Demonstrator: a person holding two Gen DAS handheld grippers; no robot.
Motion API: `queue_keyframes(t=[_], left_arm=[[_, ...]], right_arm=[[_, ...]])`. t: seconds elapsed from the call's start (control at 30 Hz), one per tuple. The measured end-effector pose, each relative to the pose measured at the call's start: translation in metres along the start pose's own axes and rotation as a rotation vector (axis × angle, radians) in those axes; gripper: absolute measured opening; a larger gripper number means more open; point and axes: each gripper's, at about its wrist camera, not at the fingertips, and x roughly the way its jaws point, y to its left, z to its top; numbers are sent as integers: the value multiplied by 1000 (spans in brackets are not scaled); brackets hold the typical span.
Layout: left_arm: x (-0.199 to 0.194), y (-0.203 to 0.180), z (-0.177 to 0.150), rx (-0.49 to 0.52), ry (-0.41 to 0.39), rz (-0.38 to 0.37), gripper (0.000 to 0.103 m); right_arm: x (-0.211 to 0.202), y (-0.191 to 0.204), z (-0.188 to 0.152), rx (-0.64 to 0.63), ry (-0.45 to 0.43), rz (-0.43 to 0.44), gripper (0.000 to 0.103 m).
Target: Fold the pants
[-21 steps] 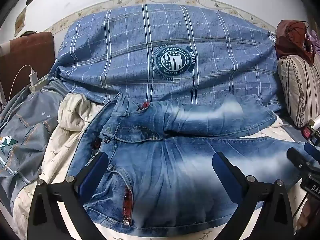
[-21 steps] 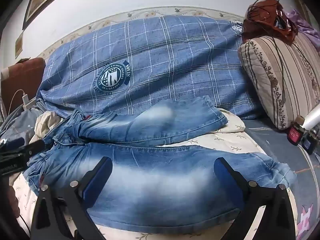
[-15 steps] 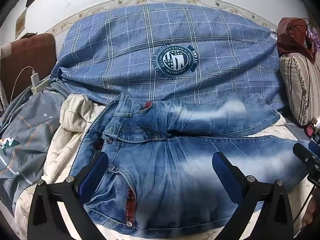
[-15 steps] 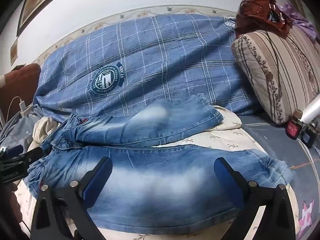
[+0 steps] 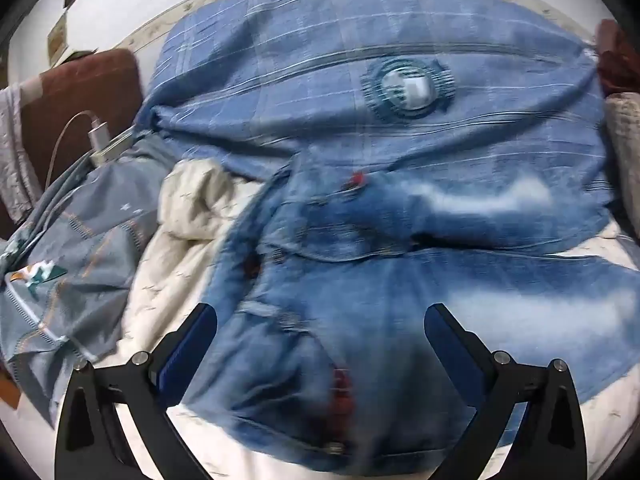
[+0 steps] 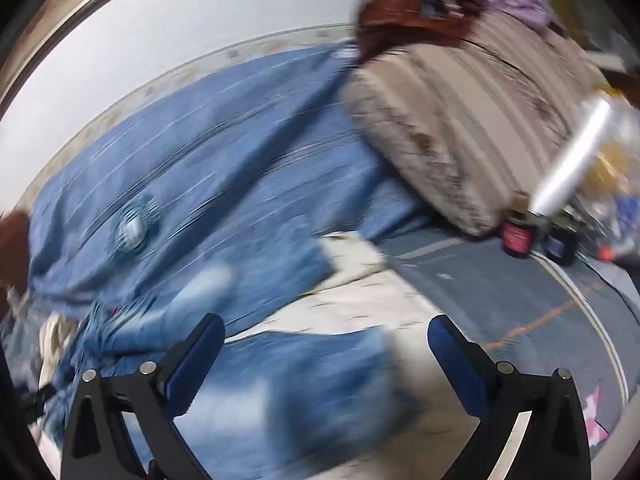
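Note:
A pair of faded blue jeans (image 5: 400,300) lies spread on the bed, waistband to the left, both legs running right. In the left wrist view my left gripper (image 5: 320,336) hovers open over the waist and hip area, nothing between its blue pads. The right wrist view is blurred; there the near leg's hem (image 6: 320,364) lies under my right gripper (image 6: 324,354), which is open and holds nothing. The far leg (image 6: 224,296) lies behind it.
A blue plaid quilt (image 5: 360,92) is heaped behind the jeans. A cream sheet (image 5: 192,208) and a grey cover (image 5: 72,264) lie left, with a charger and cable (image 5: 100,140). A striped pillow (image 6: 460,132) and small bottles (image 6: 520,236) stand at the right.
Both views have swung and blurred. The left gripper has shifted left towards the waistband; the right gripper has moved right to the near leg's hem. Both stay open.

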Motion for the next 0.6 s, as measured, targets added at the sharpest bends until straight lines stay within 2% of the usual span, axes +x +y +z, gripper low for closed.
queue_keyframes(t=[0.13, 0.27, 0.43, 0.6], left_arm=[[10, 39, 3, -71, 33, 59, 103], [13, 67, 3, -140, 38, 135, 103], [20, 67, 13, -160, 51, 117, 103], [31, 56, 23, -110, 53, 137, 103]], right_arm=[[-1, -23, 5, 45, 4, -31, 103], [-3, -20, 6, 45, -9, -25, 103], [0, 2, 4, 64, -5, 48, 103], [14, 40, -2, -19, 44, 103, 103]])
